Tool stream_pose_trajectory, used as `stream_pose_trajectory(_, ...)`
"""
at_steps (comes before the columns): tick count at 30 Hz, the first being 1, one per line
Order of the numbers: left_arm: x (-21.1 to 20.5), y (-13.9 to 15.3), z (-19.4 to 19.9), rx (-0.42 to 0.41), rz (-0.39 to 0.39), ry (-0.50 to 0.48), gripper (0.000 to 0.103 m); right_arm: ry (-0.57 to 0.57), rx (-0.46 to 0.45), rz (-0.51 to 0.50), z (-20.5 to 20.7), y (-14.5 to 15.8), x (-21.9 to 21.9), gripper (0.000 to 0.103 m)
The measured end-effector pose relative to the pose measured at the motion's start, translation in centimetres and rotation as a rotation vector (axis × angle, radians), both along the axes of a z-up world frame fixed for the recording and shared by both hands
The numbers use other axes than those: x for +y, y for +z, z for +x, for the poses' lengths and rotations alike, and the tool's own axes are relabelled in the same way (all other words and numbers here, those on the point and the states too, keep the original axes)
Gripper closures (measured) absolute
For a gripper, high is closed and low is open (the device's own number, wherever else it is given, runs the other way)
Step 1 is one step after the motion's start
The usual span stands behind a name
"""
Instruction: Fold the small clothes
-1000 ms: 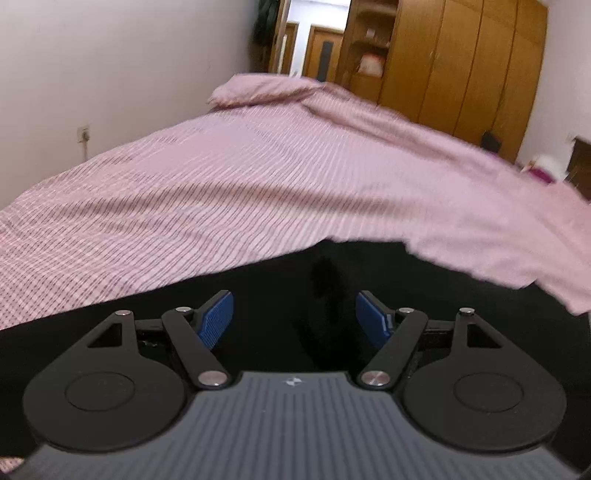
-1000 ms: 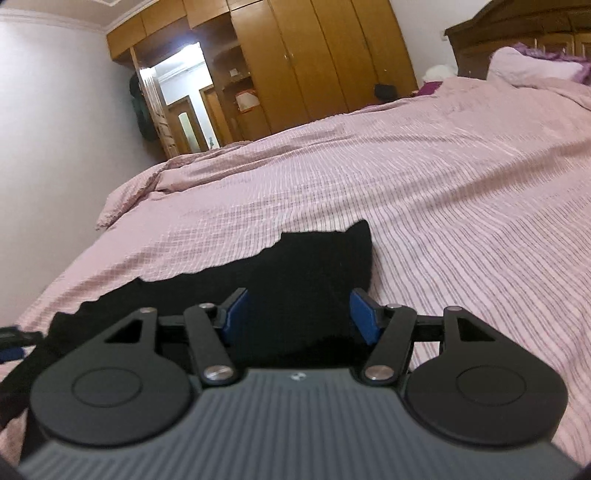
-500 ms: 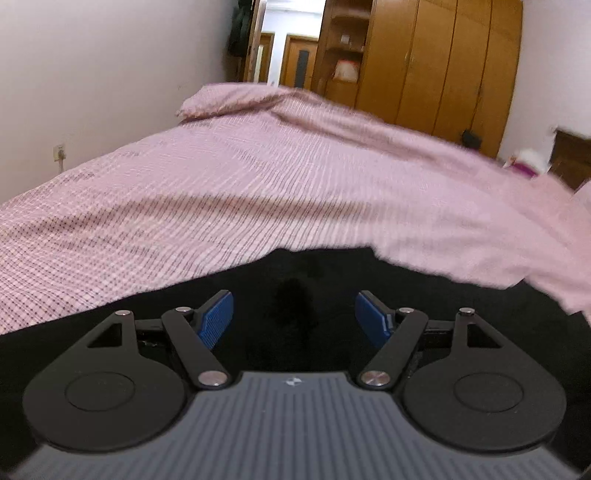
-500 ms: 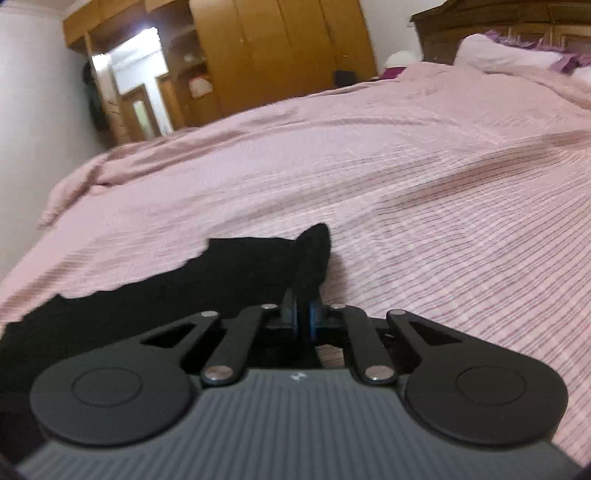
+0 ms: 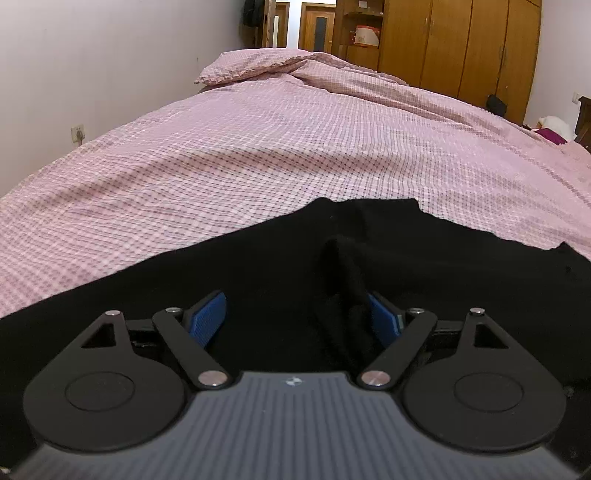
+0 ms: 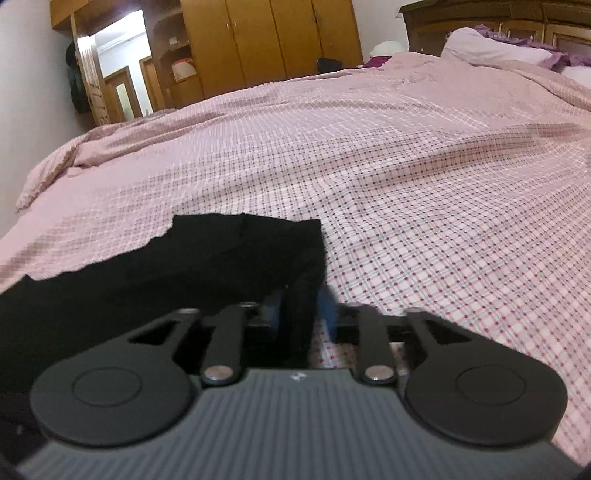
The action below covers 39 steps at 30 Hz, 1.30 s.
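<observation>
A black garment (image 5: pixel 424 266) lies on the pink checked bedspread (image 5: pixel 295 147). My left gripper (image 5: pixel 295 317) is open low over it, blue pads wide apart. A raised fold of the black cloth (image 5: pixel 343 280) stands between the pads, close to the right one. In the right wrist view the garment (image 6: pixel 207 258) stretches to the left. My right gripper (image 6: pixel 301 314) is shut on the garment's right edge, with black cloth pinched between its blue pads.
The bedspread (image 6: pixel 406 166) spreads far ahead and to the right. Pillows (image 6: pixel 495 48) and a dark headboard (image 6: pixel 480 18) stand at the far right. Wooden wardrobes (image 5: pixel 461 48) and a doorway (image 6: pixel 118 74) line the far wall.
My right gripper closed on the garment's edge and has pulled it up and back. A fold of cloth has risen between my left gripper's pads, which stay open.
</observation>
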<state>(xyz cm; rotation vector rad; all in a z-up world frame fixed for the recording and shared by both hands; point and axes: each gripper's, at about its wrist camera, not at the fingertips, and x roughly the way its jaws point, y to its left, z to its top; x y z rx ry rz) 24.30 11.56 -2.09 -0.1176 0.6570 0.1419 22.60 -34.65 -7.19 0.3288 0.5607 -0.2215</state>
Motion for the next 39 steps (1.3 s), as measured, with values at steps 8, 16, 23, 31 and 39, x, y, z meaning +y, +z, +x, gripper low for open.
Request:
stream_pose_trajectory(8, 1.2, 3.2, -4.1, -0.011, 0.054, -0.001, 0.018, 0.043, -0.031, 0.09, -4.2, 2.2, 0.2, 0.043)
stream_pose_trajectory(16, 4.1, 4.5, -8.4, 0.0, 0.078, 0.033, 0.017, 0.123, -0.07, 0.095, -8.3, 5.0, 2.1, 0.043)
stream_pose_trajectory(23, 7.5, 3.2, -11.1, 0.062, 0.075, 0.078, 0.016, 0.189, -0.047, 0.068, -10.6, 5.1, 4.3, 0.043)
stream_pose_trajectory(31, 8.2, 1.4, -12.7, 0.125, 0.113, 0.049, 0.013, 0.211, 0.015, 0.036, -11.8, 3.2, 5.7, 0.043)
stream_pose_trajectory(39, 8.2, -2.0, -13.2, 0.137, 0.224, 0.066, 0.005, 0.204, 0.082, 0.049, -11.8, 1.0, 6.1, 0.044)
